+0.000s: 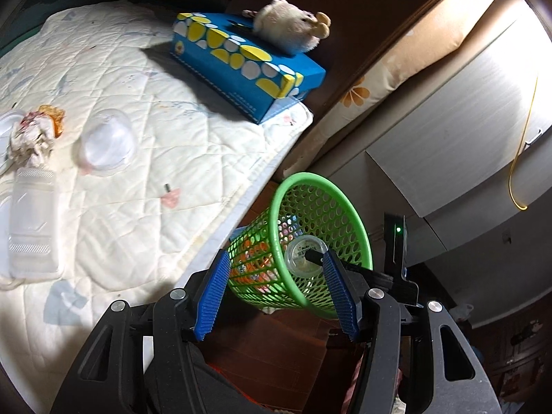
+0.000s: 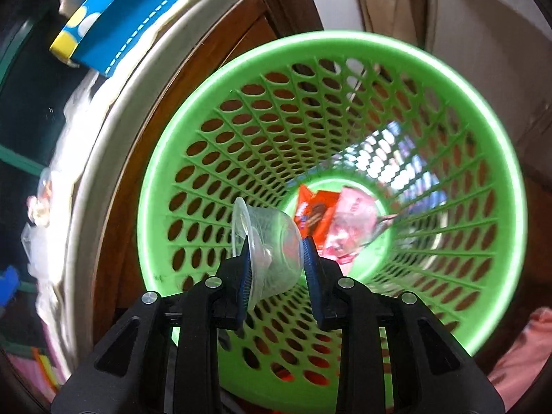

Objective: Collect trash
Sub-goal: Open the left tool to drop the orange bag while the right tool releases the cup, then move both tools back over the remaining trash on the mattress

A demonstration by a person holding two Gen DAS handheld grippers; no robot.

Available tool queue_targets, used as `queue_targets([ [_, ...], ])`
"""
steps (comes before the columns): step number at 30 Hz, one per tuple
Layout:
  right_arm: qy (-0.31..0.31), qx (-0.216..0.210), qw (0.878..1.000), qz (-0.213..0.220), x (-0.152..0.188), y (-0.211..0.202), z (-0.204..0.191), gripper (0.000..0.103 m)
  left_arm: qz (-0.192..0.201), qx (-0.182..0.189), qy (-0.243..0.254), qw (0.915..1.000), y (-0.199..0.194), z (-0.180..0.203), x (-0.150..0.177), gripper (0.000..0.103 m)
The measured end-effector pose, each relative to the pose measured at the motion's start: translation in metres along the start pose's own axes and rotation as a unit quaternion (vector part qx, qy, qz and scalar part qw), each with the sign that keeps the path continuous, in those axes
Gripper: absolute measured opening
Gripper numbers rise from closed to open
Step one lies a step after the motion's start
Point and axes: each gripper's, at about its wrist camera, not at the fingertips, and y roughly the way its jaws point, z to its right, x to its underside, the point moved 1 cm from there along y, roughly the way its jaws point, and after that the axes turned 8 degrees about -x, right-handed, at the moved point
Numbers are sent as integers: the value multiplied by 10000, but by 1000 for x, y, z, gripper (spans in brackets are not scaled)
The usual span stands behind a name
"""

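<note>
The right claw (image 2: pixel 276 258) sits over the mouth of the green basket (image 2: pixel 490 158), pinching a clear plastic cup (image 2: pixel 269 241) between its blue pads; the cup lies tipped on its side, rim to the left, base to the right. The pads seem barely to bear on it, so the grip may be at the point of letting go. Deeper down, at the bottom of the basket, lie an orange snack wrapper (image 2: pixel 315 207) and a pink wrapper (image 2: pixel 355 220), so part of the collecting looks done.

The left claw (image 1: pixel 276 279) is spread and holds nothing. Just beyond its tips the same basket (image 1: pixel 345 200) stands beside the bed (image 1: pixel 138 207), with the cup (image 1: pixel 305 255) and the right claw's finger showing inside its rim.

Farther off, on the quilt, trash is left: a clear flat plastic container (image 1: pixel 32 224), a crumpled stained tissue (image 1: pixel 31 138) with an orange scrap (image 1: pixel 55 117) against it, and a clear dome lid (image 1: pixel 107 145). At the far edge a blue tissue box (image 1: pixel 248 65) carries a plush toy (image 1: pixel 289 29); neither looks like trash.

I judge the task about half done: this cup is nearly in, several pieces wait.
</note>
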Motion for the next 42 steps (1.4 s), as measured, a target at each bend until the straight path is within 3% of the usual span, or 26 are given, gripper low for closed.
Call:
queue_targets([
  [1, 53, -11, 10000, 20, 0, 1, 1, 45, 7, -14, -33, 10000, -2, -3, 1, 54],
  [3, 57, -79, 9999, 103, 1, 1, 0, 54, 39, -47, -95, 9999, -7, -12, 5, 54],
  [14, -491, 115, 9966, 653, 21, -49, -23, 54, 321, -339, -307, 9984, -39, -50, 13, 54],
  [24, -1200, -103, 9855, 1192, 39, -97, -76, 55, 671, -883, -621, 9919, -76, -96, 23, 60],
  [29, -1566, -327, 9799, 1192, 41, -95, -109, 56, 752, -1184, -653, 9880, -87, -112, 29, 60],
  [32, -1729, -445, 9771, 1154, 43, -90, -128, 57, 794, -1380, -680, 9849, -88, -119, 29, 65],
  [39, -1979, -547, 9734, 1016, 53, -80, -151, 57, 846, -1909, -433, 9770, -74, -116, 17, 69],
  [42, -2000, -572, 9735, 954, 57, -78, -151, 58, 901, -2198, -250, 9710, -67, -110, 9, 77],
])
